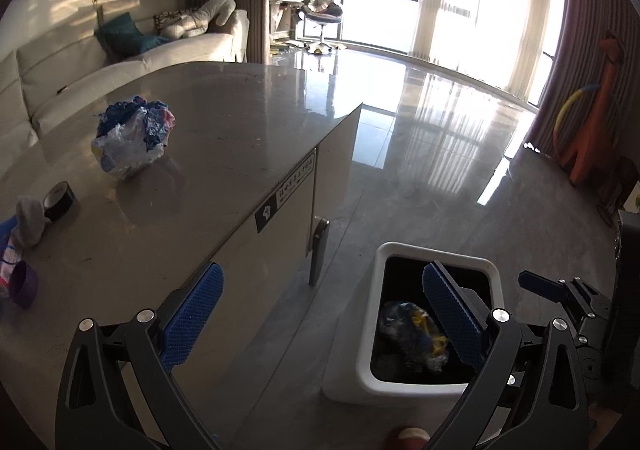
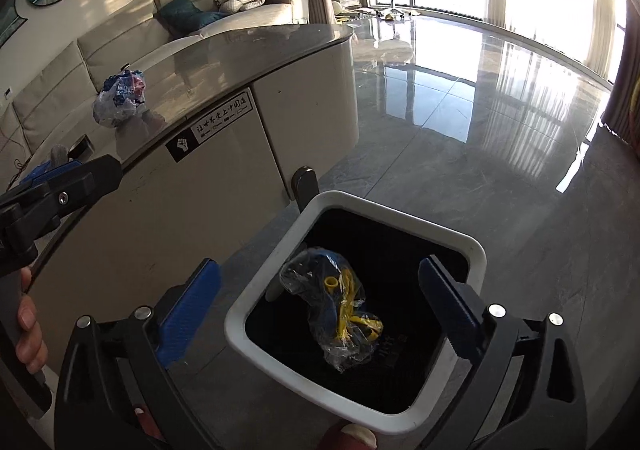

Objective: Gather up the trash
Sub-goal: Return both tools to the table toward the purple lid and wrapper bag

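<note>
Left gripper [image 1: 322, 314]: jaws spread wide, empty, touching nothing; worktop [image 1: 224, 122] edge behind left jaw, white bin [image 1: 436, 314] behind right jaw. Crumpled plastic wad [image 1: 132, 138] on worktop, well ahead-left of jaws. Right gripper [image 2: 320, 302]: jaws spread wide, empty, over bin [image 2: 276, 258]. Clear bag of blue-yellow trash [image 2: 340, 314] inside bin, between jaws.

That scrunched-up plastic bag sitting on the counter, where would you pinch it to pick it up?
Probably from above, closing across the upper bulge of the crumpled plastic bag. It sits alone as a soft rounded lump on the counter, with no handle showing, so any raised fold should hold. The open left gripper appears nearer.
</note>
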`<state>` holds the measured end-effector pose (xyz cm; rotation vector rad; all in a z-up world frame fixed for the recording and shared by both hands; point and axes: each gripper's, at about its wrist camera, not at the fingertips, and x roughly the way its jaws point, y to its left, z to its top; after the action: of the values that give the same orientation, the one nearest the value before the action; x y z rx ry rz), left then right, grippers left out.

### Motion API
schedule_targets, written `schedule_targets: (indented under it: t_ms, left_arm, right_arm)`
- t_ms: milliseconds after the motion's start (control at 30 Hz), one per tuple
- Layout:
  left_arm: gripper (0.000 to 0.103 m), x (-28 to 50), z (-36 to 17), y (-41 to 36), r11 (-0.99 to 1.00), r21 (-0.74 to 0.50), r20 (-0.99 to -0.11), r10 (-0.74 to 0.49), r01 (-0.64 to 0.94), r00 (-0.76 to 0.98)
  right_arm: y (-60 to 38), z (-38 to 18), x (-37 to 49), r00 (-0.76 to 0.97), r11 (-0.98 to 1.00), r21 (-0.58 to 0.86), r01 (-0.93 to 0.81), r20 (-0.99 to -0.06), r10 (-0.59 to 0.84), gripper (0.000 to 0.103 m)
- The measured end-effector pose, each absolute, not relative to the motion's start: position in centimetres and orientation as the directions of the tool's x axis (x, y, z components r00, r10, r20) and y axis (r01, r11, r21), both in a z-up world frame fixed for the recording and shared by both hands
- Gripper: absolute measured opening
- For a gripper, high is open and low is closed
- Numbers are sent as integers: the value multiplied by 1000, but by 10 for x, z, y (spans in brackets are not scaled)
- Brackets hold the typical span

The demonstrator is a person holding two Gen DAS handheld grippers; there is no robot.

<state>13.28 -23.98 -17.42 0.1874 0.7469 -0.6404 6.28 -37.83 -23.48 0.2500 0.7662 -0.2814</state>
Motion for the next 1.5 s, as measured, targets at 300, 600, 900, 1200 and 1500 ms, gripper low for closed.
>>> schedule_targets:
  t_ms: [300, 600, 900, 1200, 1500]
  left_arm:
    - [98, 134, -162, -212, 809, -66, -653, -478, 585, 588]
    - [98, 142, -148, -164, 871, -54, -621, -413, 489, 667]
    - [98, 156, -144, -101, 940, -33, -608, -289, 340, 739]
    - [98, 171, -146, -47, 976, -57, -617, -198, 208, 762]
    - [98, 193, -160, -21, 994, -32, -641, -102, 106, 761]
  right_arm:
    - [-368, -207, 53, 761, 935, 94, 342, -612, -217, 99]
    - [-327, -192, 69, 802, 971, 60, 232, -577, -156, 99]
    - [-275, -178, 96, 838, 994, 37, 99, -543, -64, 99]
    - [-227, -159, 128, 868, 999, 14, -33, -495, 35, 99]
    - [-193, -146, 173, 876, 991, 24, -130, -467, 126, 99]
